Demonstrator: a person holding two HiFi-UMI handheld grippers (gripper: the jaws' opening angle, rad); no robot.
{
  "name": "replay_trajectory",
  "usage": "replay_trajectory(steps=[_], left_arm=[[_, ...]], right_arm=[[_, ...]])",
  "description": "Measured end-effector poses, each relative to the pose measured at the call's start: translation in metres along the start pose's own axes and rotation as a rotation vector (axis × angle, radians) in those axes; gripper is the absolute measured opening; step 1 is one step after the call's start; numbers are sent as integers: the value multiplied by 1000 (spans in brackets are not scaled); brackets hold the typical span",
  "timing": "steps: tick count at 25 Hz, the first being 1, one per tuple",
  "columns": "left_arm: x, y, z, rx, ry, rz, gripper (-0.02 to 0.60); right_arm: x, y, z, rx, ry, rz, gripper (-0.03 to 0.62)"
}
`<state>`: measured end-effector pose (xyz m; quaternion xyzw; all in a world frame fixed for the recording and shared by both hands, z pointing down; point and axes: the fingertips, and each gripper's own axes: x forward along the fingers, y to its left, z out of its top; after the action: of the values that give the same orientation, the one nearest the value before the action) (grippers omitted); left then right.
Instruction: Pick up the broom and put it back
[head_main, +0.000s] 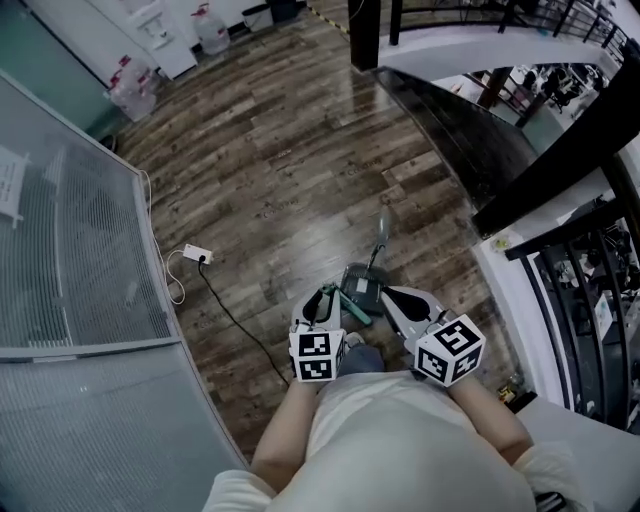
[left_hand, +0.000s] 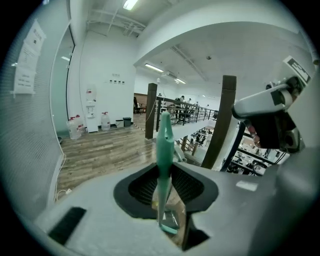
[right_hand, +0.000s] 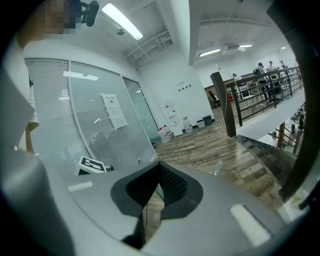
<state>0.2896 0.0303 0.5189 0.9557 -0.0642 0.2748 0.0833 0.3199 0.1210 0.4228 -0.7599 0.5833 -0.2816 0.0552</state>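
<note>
The broom's teal green handle (left_hand: 164, 145) stands upright between the pads of my left gripper (left_hand: 165, 172), which is shut on it. From the head view, the teal handle (head_main: 352, 311) crosses between the two grippers, above a dark green broom or dustpan part (head_main: 362, 287). A grey upright handle (head_main: 382, 232) rises from the floor just beyond it. My left gripper (head_main: 325, 298) and right gripper (head_main: 392, 296) are close together in front of the person's body. The right gripper (right_hand: 160, 167) has its jaw tips together with nothing between them. The grey handle's top (right_hand: 218, 168) shows past it.
A white power strip (head_main: 197, 255) with a black cable lies on the wooden floor at left. A frosted glass partition (head_main: 70, 250) runs along the left. Water jugs (head_main: 130, 90) stand at the far wall. A dark staircase with railings (head_main: 560, 150) drops away on the right.
</note>
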Motion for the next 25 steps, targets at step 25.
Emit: replay_trajectory(steps=[25], left_arm=[[-118,94,-8,-170,-98,222,94]], right_arm=[[59,73,6,-148,2,179,6]])
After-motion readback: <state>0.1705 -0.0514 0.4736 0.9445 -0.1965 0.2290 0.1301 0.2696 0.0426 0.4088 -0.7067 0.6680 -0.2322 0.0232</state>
